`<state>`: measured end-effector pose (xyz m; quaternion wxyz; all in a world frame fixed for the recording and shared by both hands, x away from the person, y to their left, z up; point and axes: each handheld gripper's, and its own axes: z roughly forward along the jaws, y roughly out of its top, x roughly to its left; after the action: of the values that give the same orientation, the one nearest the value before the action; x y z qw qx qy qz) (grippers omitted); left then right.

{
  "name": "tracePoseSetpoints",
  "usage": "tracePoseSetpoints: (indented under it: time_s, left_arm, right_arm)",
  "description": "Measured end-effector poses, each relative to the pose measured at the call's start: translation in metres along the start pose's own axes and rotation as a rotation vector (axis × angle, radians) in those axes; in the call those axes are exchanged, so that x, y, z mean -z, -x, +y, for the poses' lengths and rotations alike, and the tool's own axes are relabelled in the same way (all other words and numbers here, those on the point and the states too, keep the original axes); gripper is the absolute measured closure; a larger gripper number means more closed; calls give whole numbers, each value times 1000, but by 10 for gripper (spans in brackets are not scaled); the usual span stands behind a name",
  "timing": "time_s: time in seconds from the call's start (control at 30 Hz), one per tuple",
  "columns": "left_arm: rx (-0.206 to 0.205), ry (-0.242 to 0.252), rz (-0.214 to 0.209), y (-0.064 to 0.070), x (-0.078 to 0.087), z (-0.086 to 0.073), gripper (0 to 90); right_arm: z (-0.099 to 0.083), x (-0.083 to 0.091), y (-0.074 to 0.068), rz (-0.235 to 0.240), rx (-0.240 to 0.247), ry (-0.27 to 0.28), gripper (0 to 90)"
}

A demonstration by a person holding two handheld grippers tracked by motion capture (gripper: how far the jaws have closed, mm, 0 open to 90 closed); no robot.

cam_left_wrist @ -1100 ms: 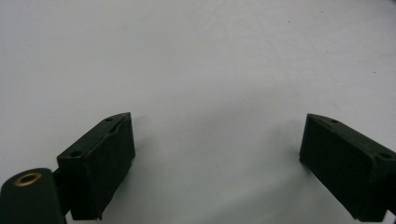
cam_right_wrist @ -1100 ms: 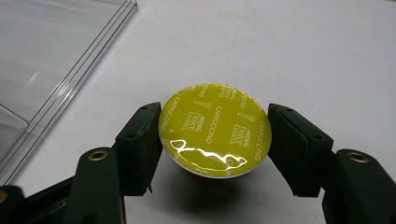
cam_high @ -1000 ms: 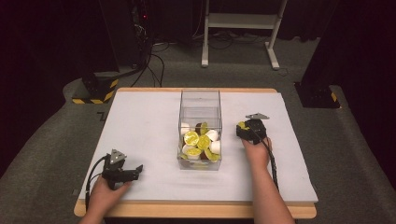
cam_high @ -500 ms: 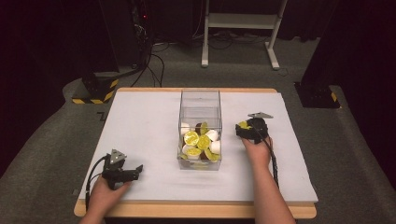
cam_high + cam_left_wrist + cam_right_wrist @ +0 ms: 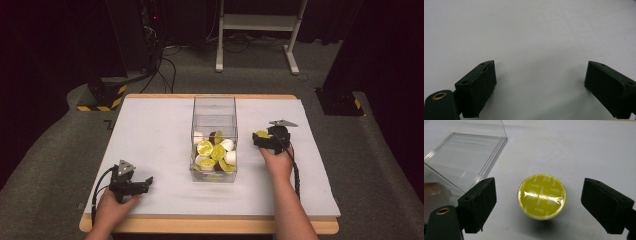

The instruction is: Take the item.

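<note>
My right gripper (image 5: 537,202) straddles the yellow-lidded capsule (image 5: 541,196), jaws wide and untouching, ready to grasp; my left gripper (image 5: 540,87) rests open, empty.

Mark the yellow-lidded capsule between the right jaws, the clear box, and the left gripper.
yellow-lidded capsule (image 5: 541,196), right gripper view, middle of its foil lid.
clear box (image 5: 214,107), high view, far wall.
left gripper (image 5: 145,183), high view, between its fingertips.

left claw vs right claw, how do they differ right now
The left claw has bare white table between its jaws; the right claw straddles a yellow-lidded capsule without touching it. The left sits at the table's near edge, the right beside the clear box. Both are open.
</note>
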<state>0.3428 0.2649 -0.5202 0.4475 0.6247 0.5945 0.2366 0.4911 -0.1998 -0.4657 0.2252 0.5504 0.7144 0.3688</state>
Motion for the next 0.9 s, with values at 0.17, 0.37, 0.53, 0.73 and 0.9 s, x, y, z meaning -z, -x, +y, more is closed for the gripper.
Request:
tracePoseSetpoints:
  time_s: [0.17,0.37,0.53,0.73,0.9]
  left_arm:
    - [0,0,0,0,0,0,104]
    - [0,-1,0,0,0,0,104]
    - [1,0,0,0,0,0,104]
    - [-2,-3,1,0,0,0,104]
    - [0,-1,1,0,0,0,104]
  right_arm:
    - [-3,6,-6,20,11,0,129]
    - [-11,15,-15,22,38,8,128]
    - [-18,24,-20,17,56,21,127]
    - [-26,39,-29,37,81,28,129]
    - [-37,52,-38,66,94,34,129]
